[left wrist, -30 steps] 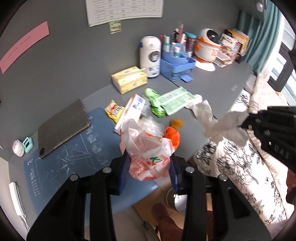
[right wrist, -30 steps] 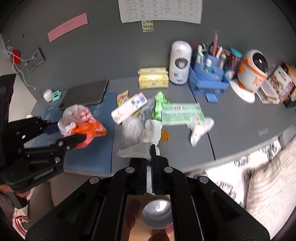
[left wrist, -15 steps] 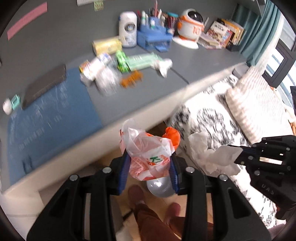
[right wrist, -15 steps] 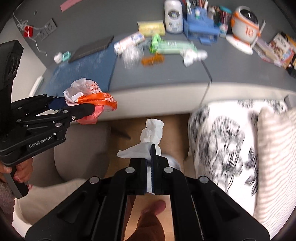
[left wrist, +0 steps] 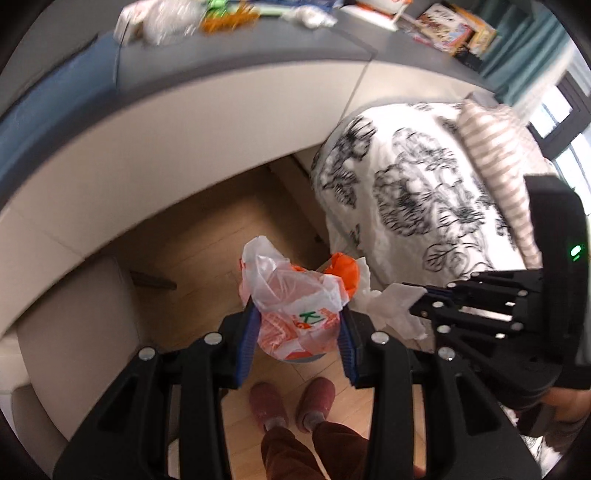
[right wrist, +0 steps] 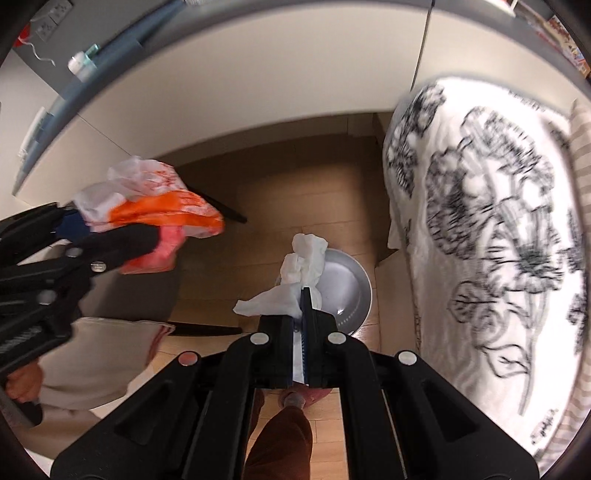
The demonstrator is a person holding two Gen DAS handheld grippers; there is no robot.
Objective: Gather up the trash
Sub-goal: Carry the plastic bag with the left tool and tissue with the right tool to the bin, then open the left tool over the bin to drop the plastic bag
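Left gripper [left wrist: 297, 334] points steeply down at the floor, its blue pads [left wrist: 246, 343] partly apart and pressed on both sides of a crumpled plastic bag [left wrist: 295, 295], white and orange with a green letter on it. Bag bulges up out of the jaws, orange part poking out on its right side. In the right wrist view the same bag [right wrist: 155, 206] sticks out of the left gripper at mid-left, above the wooden floor [right wrist: 295, 192].

Right gripper [right wrist: 303, 295] also points down, jaws nearly fully closed, pinching a crumpled white tissue [right wrist: 299, 266]. Tissue stands up past the fingertips and flares out to the left. Directly beyond it on the floor sits a round grey bin [right wrist: 349, 291], open-topped, partly hidden by tissue and gripper. From the left wrist view the tissue [left wrist: 391, 302] hangs just right of the bag, close to touching it.

Person's legs in brown trousers [left wrist: 295, 450] and reddish slippers [left wrist: 267, 404] stand near, below both grippers. A hand [right wrist: 22, 380] grips the left handle at lower left.

Far side: tabletop [left wrist: 258, 44] edge curves across the top, blurred clutter on it, including a clear wrapper [left wrist: 170, 18] and something orange [left wrist: 225, 18]. Right side: bed with black-and-white floral bedding [left wrist: 413, 184] and a striped pillow [left wrist: 495, 155].
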